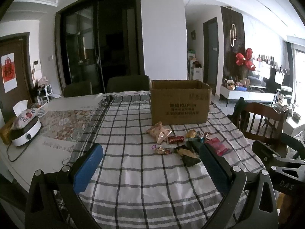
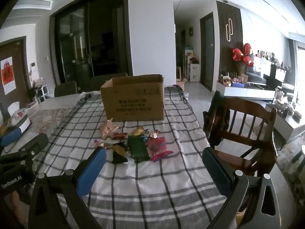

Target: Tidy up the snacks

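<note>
Overall, the table is sitting under a checked cloth, and the loose cloth is posing the broadest risk: a finger dragging low could be bunching it and shifting everything lying on it.

The cardboard box is standing open-topped at the far side, just behind the snacks. Its near wall is rising well above the pile, so a low carry is likely to be clipping the rim or nudging the box backward.

The left gripper and right gripper are both hovering short of the pile, jaws spread fully wide, nothing between the pads. Both are aiming at one small cluster, so they could be colliding.

The snacks are lying clustered mid-cloth, touching or overlapping: the green packet, the pink packet, the tan bag, the red wrapper. Wide jaws could be catching two at once.

The small foil candies are looking the hardest: slippery, flat, prone to squirting out sideways.
</note>
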`<state>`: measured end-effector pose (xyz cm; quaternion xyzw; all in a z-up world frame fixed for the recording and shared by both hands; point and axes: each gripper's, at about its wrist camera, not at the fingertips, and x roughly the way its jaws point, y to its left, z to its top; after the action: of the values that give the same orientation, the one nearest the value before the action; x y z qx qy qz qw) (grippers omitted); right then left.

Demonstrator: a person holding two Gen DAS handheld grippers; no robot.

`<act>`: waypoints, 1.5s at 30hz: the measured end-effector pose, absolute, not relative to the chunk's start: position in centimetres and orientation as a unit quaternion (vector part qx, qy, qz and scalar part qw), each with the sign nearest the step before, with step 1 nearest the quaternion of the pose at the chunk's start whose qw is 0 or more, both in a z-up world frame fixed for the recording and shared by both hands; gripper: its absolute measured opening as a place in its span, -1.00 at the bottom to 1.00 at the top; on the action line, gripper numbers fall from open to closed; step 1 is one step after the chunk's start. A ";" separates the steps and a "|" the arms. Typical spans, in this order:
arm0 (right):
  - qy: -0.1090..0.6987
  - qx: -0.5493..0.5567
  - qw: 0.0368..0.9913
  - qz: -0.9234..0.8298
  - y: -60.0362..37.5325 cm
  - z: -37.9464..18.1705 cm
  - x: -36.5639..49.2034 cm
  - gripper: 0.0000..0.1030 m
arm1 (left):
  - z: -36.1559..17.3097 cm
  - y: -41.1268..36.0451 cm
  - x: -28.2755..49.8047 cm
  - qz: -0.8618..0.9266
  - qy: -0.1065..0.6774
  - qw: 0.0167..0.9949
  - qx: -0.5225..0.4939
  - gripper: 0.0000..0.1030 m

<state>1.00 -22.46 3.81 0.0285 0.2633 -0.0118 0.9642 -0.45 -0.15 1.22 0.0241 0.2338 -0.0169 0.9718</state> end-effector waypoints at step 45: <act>0.240 0.020 0.970 -0.008 -22.2 4.7 0.2 0.98 | 1.6 -0.1 -0.8 -0.019 0.224 0.974 0.018 1.00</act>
<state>0.24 -22.24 4.70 0.0204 0.2404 -0.0076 0.9704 -0.81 -0.14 1.58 0.0177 0.2235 -0.0192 0.9743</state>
